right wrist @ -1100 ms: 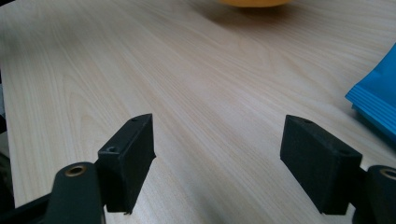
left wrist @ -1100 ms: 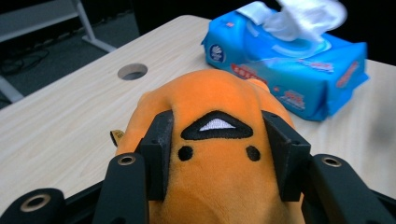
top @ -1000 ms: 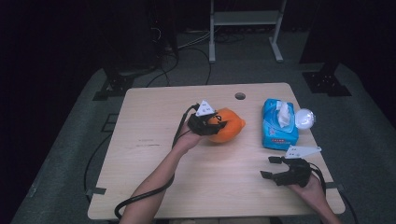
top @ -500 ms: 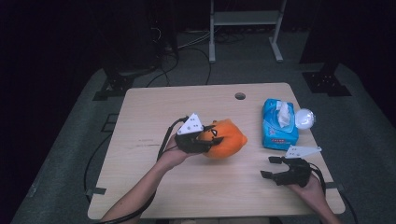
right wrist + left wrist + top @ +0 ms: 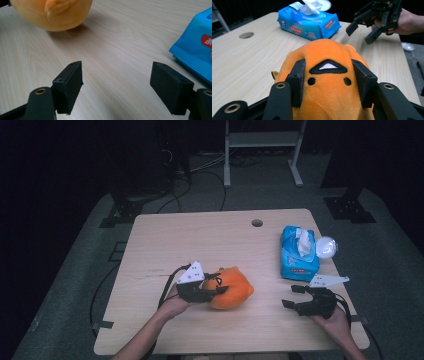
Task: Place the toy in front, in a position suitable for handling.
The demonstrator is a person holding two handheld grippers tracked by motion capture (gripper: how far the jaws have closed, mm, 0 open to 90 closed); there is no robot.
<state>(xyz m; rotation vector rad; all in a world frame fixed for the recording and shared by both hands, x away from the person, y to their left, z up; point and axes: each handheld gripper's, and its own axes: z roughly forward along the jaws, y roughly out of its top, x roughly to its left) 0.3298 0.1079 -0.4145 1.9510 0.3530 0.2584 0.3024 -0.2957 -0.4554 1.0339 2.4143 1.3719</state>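
Orange plush toy (image 5: 329,82), rounded, fuzzy

This looks like a lab or recording studio set up for handling trials rather than a home. A single pale wooden surface (image 5: 165,240) with a round cable hole (image 5: 257,223) stands on grey carpet (image 5: 70,285) amid near-black surroundings, with black stand feet (image 5: 120,214) at the back corners, loose cables (image 5: 200,167) trailing across the floor and a white metal frame (image 5: 262,142) behind. The surface is bare but for a few props, an orange plush toy (image 5: 231,289) and a blue pack of wipes (image 5: 297,254), while a person's hands hold cabled black claws.
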